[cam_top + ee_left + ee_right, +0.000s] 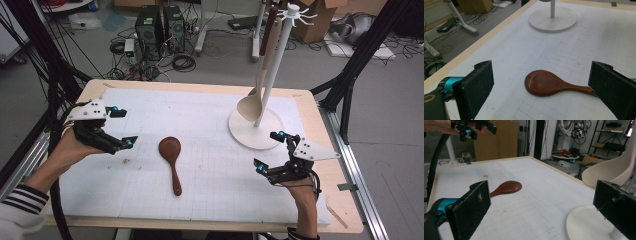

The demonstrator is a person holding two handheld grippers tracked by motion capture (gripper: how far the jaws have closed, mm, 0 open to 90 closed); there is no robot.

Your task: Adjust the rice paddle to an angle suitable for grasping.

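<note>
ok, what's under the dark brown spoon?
The dark brown spoon lies flat, bowl down, on the white gridded mat, apart from the rack base. Nothing else shows beneath; the patch of mat under it is covered.

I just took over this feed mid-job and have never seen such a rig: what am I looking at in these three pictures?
There is no robot arm: a person holds a two-jaw tool in each hand. The high view looks down on the table; the other two come from cameras riding on each tool, looking along its black jaws. The left gripper and the right gripper both stand open and hold nothing. On the white gridded mat lies a dark brown wooden spoon, bowl away from the person; the left gripper's jaws frame it from above without touching. At the far right stands a white utensil stand with a round base, and a pale wooden spoon hangs from it.
</note>
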